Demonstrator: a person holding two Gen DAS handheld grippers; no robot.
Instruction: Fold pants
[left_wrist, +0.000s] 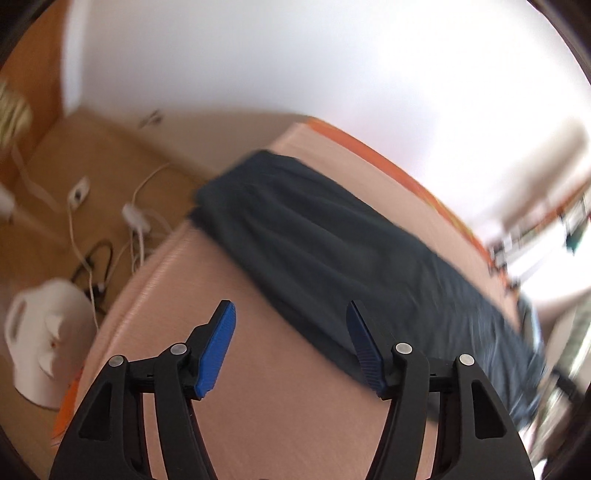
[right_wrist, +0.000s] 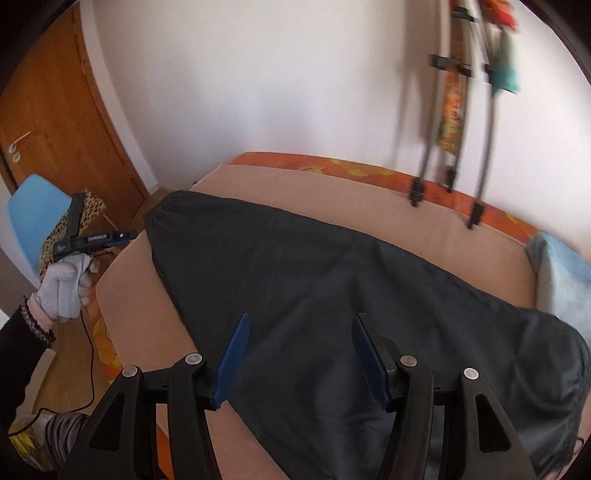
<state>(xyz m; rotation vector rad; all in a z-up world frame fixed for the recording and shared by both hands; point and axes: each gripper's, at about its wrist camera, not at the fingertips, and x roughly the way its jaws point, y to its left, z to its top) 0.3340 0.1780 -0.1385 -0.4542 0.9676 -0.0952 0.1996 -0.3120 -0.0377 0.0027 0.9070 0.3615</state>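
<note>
On the far left of the right wrist view, a gloved left hand (right_wrist: 64, 288) holds the left gripper (left_wrist: 291, 345) out past the bed's edge, in front of a light blue chair (right_wrist: 31, 214) and a wooden door (right_wrist: 55, 110). In its own view its blue fingers (left_wrist: 216, 350) stand apart with nothing between them, above the tan bed cover (left_wrist: 258, 406). The dark pants (right_wrist: 295, 277) lie spread lengthwise on the bed cover, reaching from the left end across to the right. The right gripper (right_wrist: 299, 360) hangs over the pants, its fingers parted and empty. A pale blue cloth (right_wrist: 561, 277) lies at the bed's right end.
</note>
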